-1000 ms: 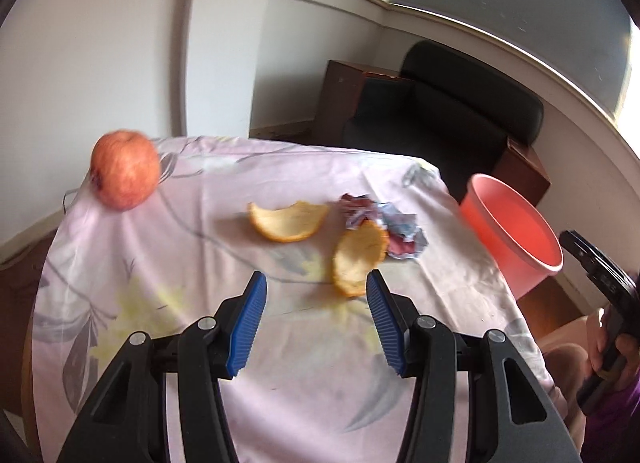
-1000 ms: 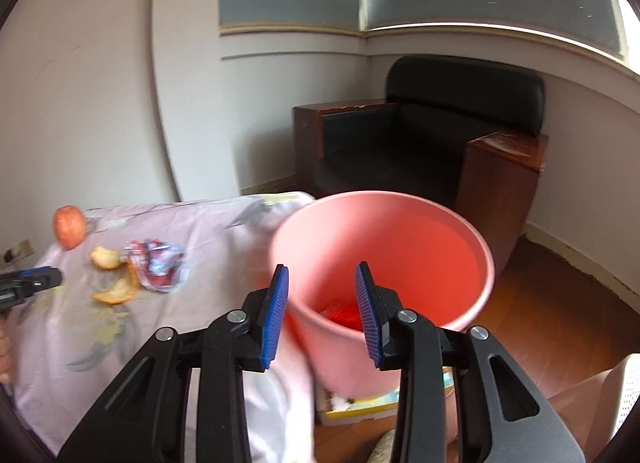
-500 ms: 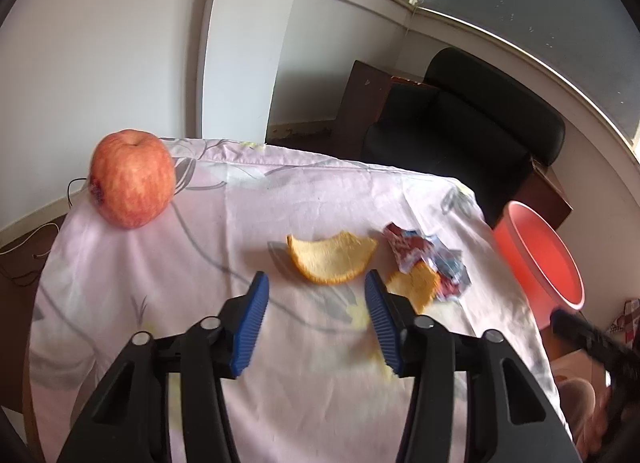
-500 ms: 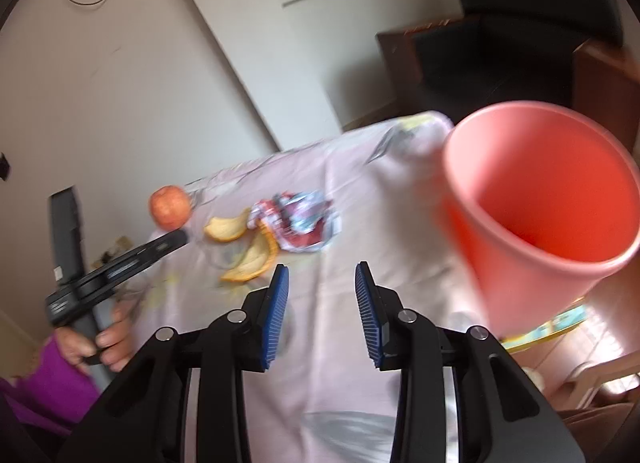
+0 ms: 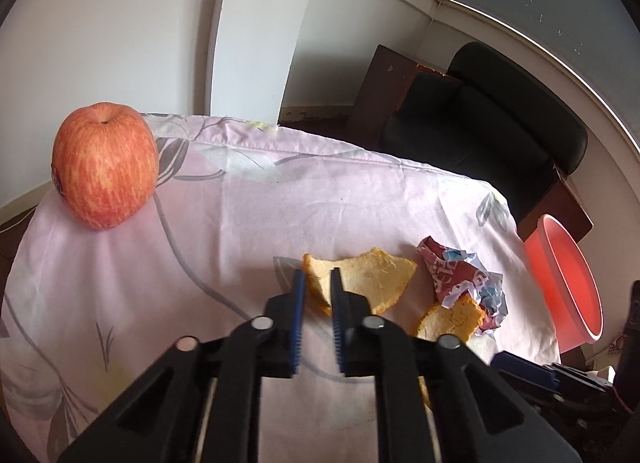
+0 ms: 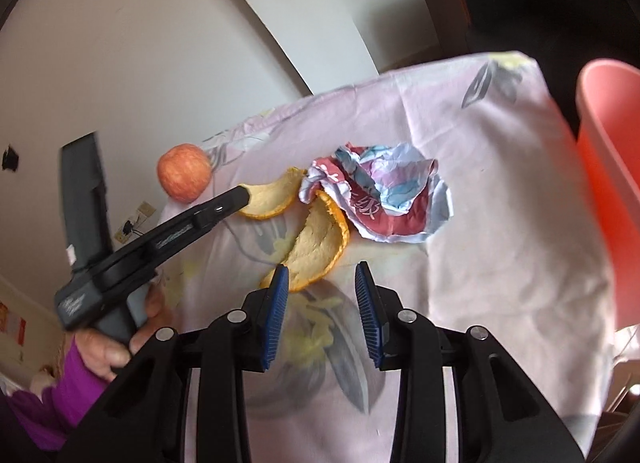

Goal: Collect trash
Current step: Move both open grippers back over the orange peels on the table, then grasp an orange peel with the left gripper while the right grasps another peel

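My left gripper (image 5: 318, 287) is closing tight on the left end of a curved orange peel (image 5: 372, 283), and its blue pads press the peel. The right wrist view shows that same grip on the peel (image 6: 272, 199), with the left gripper (image 6: 244, 195) coming in from the left. A second orange peel (image 6: 320, 247) lies just ahead of my right gripper (image 6: 320, 283), which stands open with nothing between its pads. A crumpled red, white and blue wrapper (image 6: 384, 199) rests against both peels. The pink bin (image 6: 612, 167) stands off the table's right edge.
A red apple (image 5: 104, 165) sits at the far left corner of the pink flowered tablecloth (image 5: 240, 223). A hand (image 6: 112, 347) in a purple sleeve holds the left gripper's handle. A dark armchair (image 5: 480, 135) stands beyond the table by the wall.
The left gripper moved forward and shut on the first peel's end. The right gripper swung from the pink bin over to the table, down toward the second peel.
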